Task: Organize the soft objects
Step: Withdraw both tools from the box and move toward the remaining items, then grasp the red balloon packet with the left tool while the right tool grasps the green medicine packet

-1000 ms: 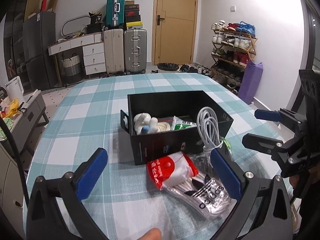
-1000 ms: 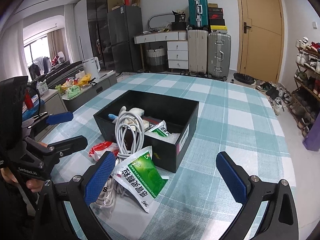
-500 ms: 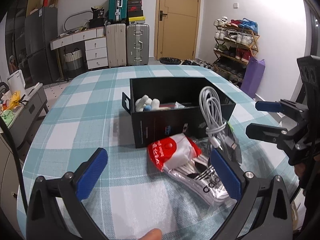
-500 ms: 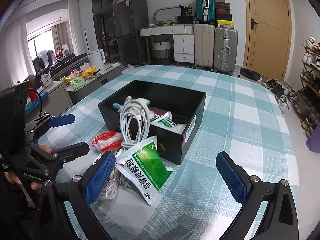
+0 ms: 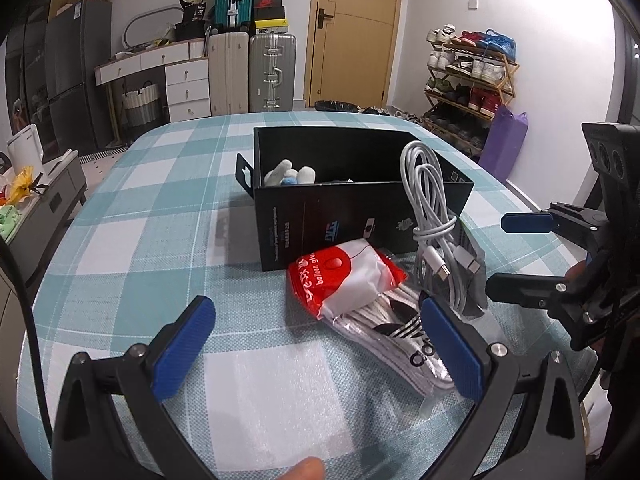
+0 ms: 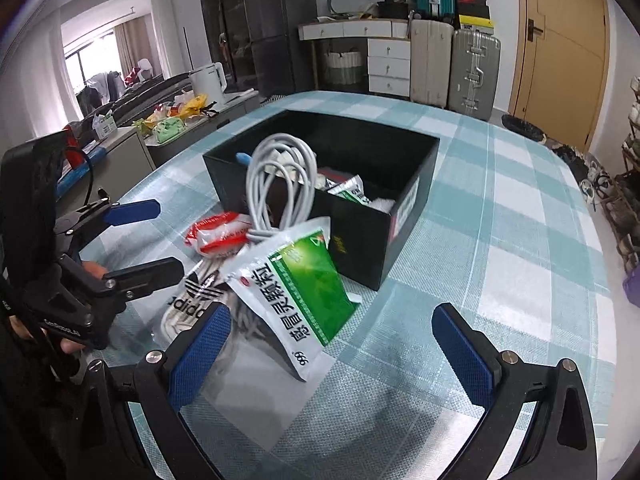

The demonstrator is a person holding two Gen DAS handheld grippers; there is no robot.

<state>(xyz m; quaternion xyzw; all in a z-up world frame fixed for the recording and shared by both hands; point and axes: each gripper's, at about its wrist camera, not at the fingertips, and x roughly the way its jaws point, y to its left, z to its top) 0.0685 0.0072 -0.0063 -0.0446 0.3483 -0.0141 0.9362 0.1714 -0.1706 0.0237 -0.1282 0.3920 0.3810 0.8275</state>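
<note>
A black open box (image 5: 340, 216) (image 6: 404, 216) stands on the checked tablecloth and holds a white soft toy (image 5: 290, 172) and small packets. In front of it lie a red-and-white packet (image 5: 340, 280) (image 6: 218, 234), a bagged pair of Adidas socks (image 5: 396, 340) (image 6: 192, 300), a coiled white cable (image 5: 430, 216) (image 6: 280, 180) leaning on the box, and a green-and-white sachet (image 6: 304, 292). My left gripper (image 5: 316, 348) is open and empty just short of the pile. My right gripper (image 6: 332, 356) is open and empty, with the sachet between its fingers.
The table (image 5: 160, 216) is round with a teal checked cloth. Behind it are suitcases (image 5: 252, 72), a white drawer unit (image 5: 176, 80), a door and a shoe rack (image 5: 468, 80). A side counter with snacks (image 6: 172, 124) stands to the left.
Both grippers have lowered and moved closer to the pile in front of the box. Both stay open and empty. The objects have not moved.
</note>
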